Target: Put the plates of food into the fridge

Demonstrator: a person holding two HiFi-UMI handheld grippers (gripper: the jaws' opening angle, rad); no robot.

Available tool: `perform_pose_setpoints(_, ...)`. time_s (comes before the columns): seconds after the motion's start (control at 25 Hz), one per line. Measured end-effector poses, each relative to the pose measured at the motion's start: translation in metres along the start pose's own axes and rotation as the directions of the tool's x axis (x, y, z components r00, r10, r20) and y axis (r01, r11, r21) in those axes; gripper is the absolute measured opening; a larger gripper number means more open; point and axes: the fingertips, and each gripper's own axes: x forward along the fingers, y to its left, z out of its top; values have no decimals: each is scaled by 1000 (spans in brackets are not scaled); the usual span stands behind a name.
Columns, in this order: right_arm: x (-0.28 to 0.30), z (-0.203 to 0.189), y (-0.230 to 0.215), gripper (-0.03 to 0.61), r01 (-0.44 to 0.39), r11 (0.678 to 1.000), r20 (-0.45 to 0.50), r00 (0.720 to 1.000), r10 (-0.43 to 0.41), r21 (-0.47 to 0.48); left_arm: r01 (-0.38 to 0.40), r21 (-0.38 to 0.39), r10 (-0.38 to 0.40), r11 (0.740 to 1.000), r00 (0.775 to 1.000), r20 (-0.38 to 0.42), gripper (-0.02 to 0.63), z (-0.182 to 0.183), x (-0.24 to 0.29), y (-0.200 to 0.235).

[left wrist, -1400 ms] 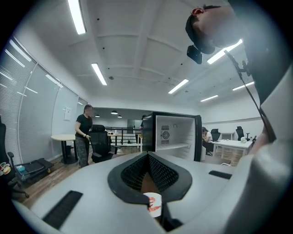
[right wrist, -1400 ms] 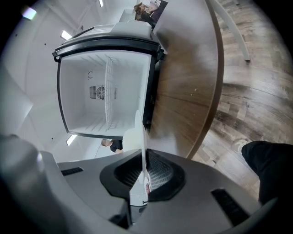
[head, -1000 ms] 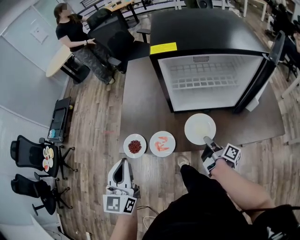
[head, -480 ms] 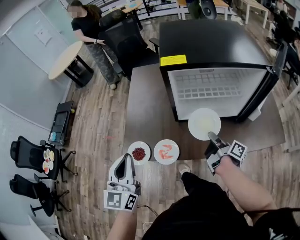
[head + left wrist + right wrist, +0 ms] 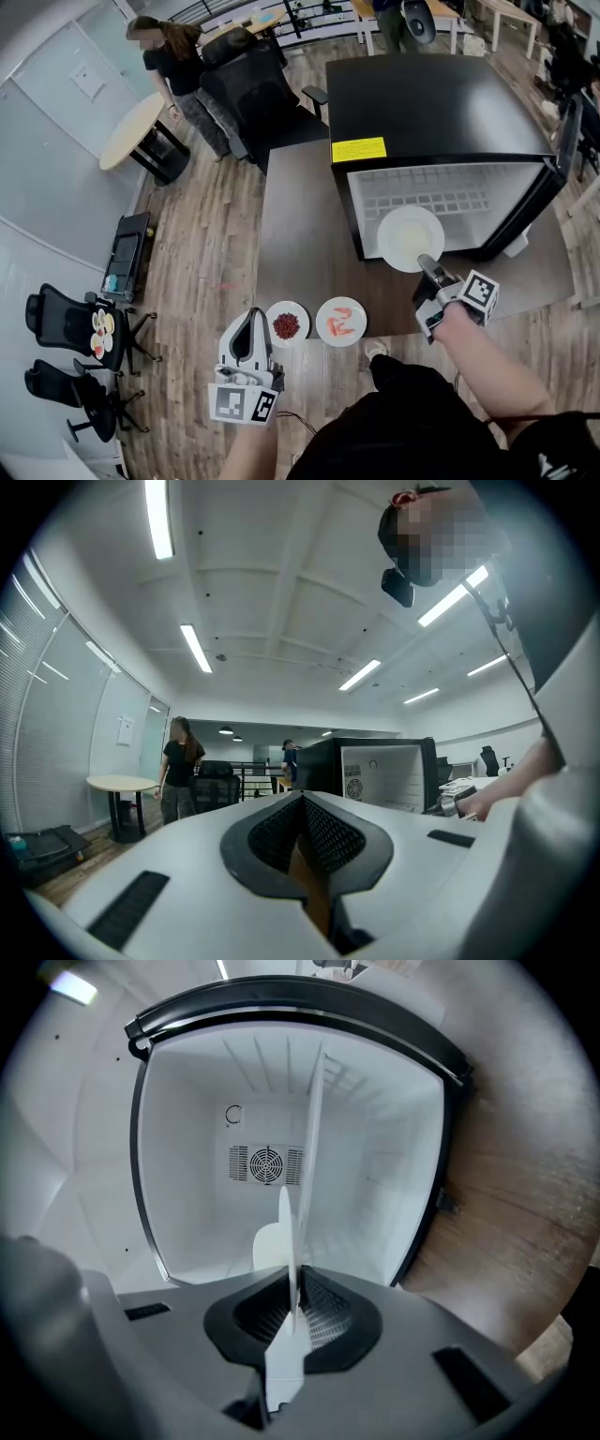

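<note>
Place: open office | signs: swivel chairs (image 5: 47, 314), 1 round table (image 5: 136, 131), strip ceiling lights (image 5: 161, 517) — wood-plank floor (image 5: 206, 244)

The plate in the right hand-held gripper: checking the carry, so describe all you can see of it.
The plate is round, white and shallow, with something pale cream on it. The right hand-held gripper pinches its near rim with shut jaws. It is held roughly level in front of the open fridge, touching nothing else visible.
</note>
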Motion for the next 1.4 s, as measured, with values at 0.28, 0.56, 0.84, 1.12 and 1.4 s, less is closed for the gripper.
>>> perform_pose_setpoints(0.28,36,16,15,23,14,1000,-7,1000,-14,-4,-33,3,33,999,999,-8,3,7,24,17)
perform_pose_setpoints(0.56,72,29,25,25,18,1000,1,1000,-18,4,-59,14,59,998,998,0,3,14,45,33)
perform_pose_setpoints(0.84,100,38,33,25,39,999,-8,999,-39,-10,-84,8,84,996,996,12,3,16,67,49)
perform_pose_setpoints(1.12,113,48,29,25,82,996,-5,997,-82,-36,-96,-12,96,995,995,1,3,4,79,54)
perform_pose_setpoints(1.4,126,55,33,25,103,992,-7,995,-104,-70,-123,-28,122,992,992,-27,3,-6,80,68)
